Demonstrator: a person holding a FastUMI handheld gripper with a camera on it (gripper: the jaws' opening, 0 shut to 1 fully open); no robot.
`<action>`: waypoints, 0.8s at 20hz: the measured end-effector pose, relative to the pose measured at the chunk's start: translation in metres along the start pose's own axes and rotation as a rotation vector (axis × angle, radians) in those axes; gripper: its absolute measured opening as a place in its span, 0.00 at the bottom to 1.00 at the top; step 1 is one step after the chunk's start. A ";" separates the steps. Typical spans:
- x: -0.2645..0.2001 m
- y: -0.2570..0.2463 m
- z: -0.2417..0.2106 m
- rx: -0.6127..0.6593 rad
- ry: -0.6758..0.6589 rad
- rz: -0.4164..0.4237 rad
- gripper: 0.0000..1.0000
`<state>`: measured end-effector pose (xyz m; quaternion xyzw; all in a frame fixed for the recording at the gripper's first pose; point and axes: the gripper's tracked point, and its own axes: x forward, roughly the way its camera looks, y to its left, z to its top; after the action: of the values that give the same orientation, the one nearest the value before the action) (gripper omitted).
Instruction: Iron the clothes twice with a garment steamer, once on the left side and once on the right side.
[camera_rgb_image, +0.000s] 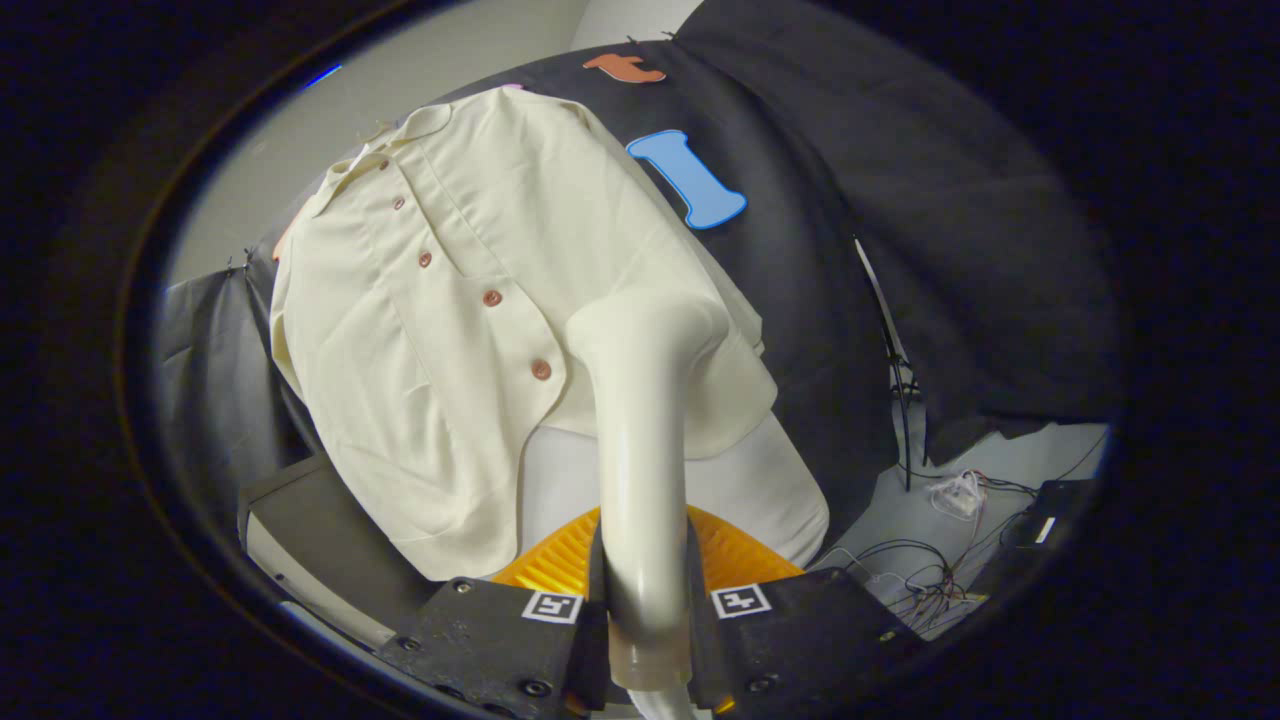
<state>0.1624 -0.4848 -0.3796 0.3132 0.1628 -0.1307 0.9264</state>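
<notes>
My gripper (646, 600) is shut on the pale handle of the garment steamer (640, 430), which rises from between the fingers. The steamer's head rests against the lower front of a cream short-sleeved shirt (440, 300), just right of the button row near the lowest brown button (541, 370). The shirt hangs buttoned on a white form (760, 490) and leans away from me, collar farthest off. Whether the head's face touches the cloth is hidden behind the head itself.
An orange ribbed piece (560, 560) lies just beyond the fingers, under the shirt's hem. A dark stand base (310, 520) sits left of it. A thin black pole (890, 350) and loose cables (940, 580) lie on the floor off to the right.
</notes>
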 end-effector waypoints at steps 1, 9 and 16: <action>-0.003 -0.001 -0.003 0.010 0.008 -0.008 0.33; -0.040 0.019 -0.024 0.040 0.030 -0.008 0.33; -0.097 0.073 -0.036 -0.017 0.018 0.031 0.32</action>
<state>0.0907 -0.3919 -0.3301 0.3091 0.1672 -0.1122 0.9295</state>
